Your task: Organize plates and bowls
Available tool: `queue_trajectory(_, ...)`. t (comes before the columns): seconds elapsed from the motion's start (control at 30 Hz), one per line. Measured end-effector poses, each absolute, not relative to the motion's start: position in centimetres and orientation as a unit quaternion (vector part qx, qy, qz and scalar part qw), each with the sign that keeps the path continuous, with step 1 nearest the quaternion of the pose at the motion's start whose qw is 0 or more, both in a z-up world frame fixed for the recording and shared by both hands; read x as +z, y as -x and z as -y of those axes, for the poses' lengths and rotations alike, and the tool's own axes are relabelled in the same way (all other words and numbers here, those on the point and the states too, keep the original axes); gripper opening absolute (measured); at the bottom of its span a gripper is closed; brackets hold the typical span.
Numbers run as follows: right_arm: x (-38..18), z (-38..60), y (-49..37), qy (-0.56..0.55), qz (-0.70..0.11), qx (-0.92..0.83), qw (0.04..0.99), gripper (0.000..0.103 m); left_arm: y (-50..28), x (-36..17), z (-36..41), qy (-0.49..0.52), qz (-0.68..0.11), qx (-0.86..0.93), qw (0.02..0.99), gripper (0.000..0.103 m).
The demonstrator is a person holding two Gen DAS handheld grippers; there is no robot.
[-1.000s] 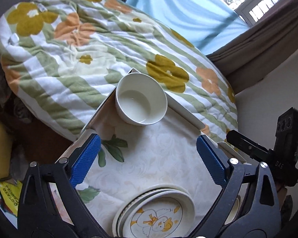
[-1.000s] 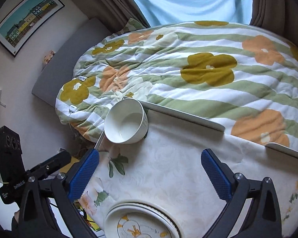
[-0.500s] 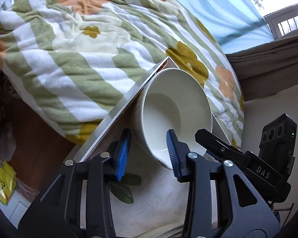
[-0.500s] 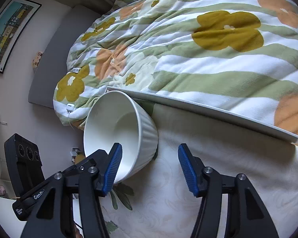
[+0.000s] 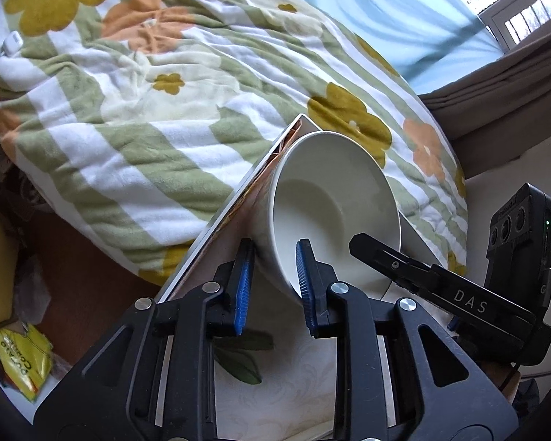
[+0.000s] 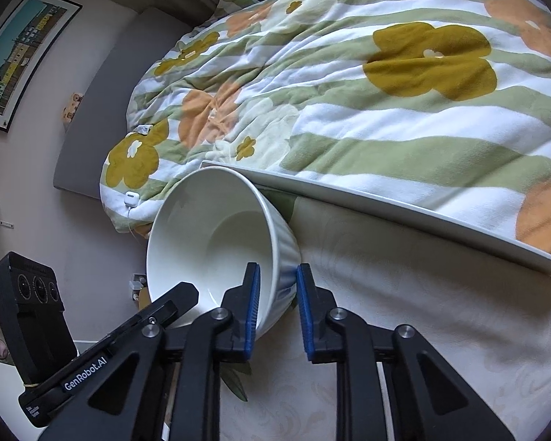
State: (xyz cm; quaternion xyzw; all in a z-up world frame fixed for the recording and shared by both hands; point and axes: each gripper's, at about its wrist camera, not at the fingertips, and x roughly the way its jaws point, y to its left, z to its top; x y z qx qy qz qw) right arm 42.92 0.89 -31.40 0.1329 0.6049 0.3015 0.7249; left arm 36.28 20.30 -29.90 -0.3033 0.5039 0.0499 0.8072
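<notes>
White ribbed ceramic bowl (image 5: 334, 202) tilted at the worktop (image 6: 422, 294) corner, both grippers' jaws clamped on its near rim, left (image 5: 272, 275) and right (image 6: 277, 301).

The bowl (image 6: 216, 235) looks like glossy glazed ceramic, ribbed outside. The quilt (image 5: 136, 103) is soft, matt, rumpled cloth. The tablecloth (image 6: 404, 294) has a faint sheen. Both grippers are matt black plastic with ridged blue pads (image 5: 243, 286).

A flowered quilt (image 5: 172, 110) lies beside a framed picture (image 6: 16, 55).
</notes>
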Motion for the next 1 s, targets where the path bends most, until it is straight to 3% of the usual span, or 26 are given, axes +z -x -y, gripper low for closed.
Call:
queue_trajectory(0.43,-24.0,5.6,-37.4,-0.161,-0.535,0.307,0.771,0.019,-32.0,-21.9,-13.6,0.245,-0.463,0.023,0.852,0.021)
queue_trajectory(0.7,-18.8,14.2,-30.8,-0.171,-0.494,0.289,0.802,0.019,-25.7,-15.9,-4.2,0.217,-0.439,-0.014,0.872,0.021)
queue_trajectory(1.0,-16.3,25.5,-22.7,-0.178,-0.476,0.242,0.827,0.018,-18.6,-13.5,8.4,0.197,-0.440,-0.067,0.874,0.021)
